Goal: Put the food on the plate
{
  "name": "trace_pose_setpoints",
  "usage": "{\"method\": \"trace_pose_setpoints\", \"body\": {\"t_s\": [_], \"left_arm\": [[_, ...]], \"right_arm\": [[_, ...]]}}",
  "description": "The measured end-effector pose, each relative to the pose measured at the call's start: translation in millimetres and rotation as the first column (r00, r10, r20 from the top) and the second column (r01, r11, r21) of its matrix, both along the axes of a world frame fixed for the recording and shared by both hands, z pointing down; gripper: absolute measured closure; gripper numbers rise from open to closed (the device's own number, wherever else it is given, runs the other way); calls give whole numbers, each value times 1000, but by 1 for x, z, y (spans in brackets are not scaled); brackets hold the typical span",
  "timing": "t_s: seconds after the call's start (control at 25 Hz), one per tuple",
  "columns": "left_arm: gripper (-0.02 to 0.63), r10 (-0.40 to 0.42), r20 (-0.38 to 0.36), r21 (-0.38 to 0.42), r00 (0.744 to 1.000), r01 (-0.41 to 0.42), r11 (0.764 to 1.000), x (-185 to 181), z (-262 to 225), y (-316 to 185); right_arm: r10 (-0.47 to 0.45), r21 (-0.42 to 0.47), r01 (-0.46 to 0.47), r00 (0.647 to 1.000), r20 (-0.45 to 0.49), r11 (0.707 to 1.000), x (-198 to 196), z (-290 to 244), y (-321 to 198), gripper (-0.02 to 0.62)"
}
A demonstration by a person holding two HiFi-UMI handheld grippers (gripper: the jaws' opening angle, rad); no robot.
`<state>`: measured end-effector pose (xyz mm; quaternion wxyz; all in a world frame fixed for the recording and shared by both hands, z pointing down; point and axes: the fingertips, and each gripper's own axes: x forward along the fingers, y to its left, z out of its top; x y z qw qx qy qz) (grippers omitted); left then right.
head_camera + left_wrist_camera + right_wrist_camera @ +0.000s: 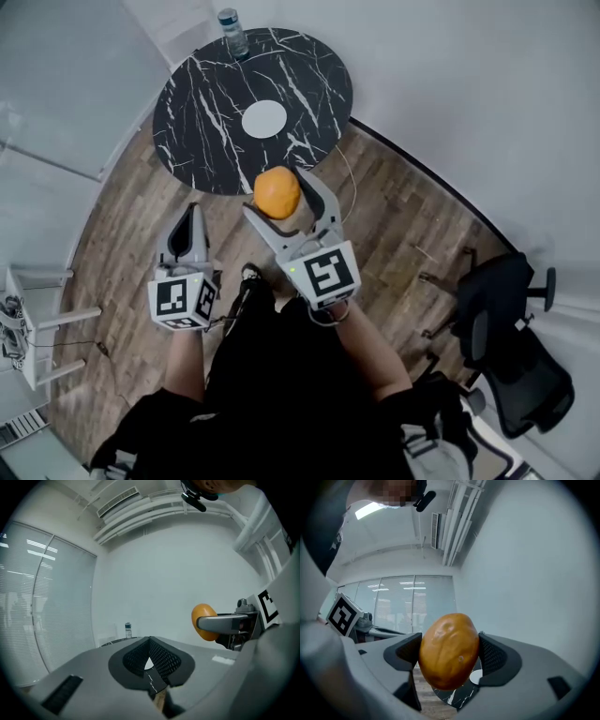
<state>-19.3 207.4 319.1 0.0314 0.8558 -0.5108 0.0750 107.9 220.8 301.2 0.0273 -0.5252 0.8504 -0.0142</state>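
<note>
Potato (277, 191) is pinched between the pads of the right gripper (279, 199) and held in the air at the middle of the frame, right at the lower edge of the round black marble table (197, 103). The white plate (264, 118) lies at the table's centre, above the potato in the frame and apart from it (a bottle (232, 33) stands at the top edge). The left gripper (192, 220), lower left of the potato, has its jaws pressed together on nothing.
</note>
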Motion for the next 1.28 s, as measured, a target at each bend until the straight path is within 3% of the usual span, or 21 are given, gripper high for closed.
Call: {"method": "trace_pose_setpoints", "body": {"t_s": [0.28, 0.52, 0.76, 1.28], "left_arm": [[606, 38, -9, -26, 999, -38, 999, 0, 14, -33], [606, 142, -24, -63, 990, -143, 988, 1, 19, -78], [606, 223, 9, -90, 975, -221, 971, -10, 28, -125], [606, 334, 22, -121, 942, -329, 937, -63, 44, -201]], "right_arm": [[25, -25, -26, 999, -31, 999, -2, 12, -27, 252], [41, -28, -44, 992, -122, 999, -7, 14, -68, 252], [49, -90, -64, 986, -157, 994, -15, 26, -109, 252], [144, -101, -170, 965, -221, 980, -55, 24, -163, 252]]}}
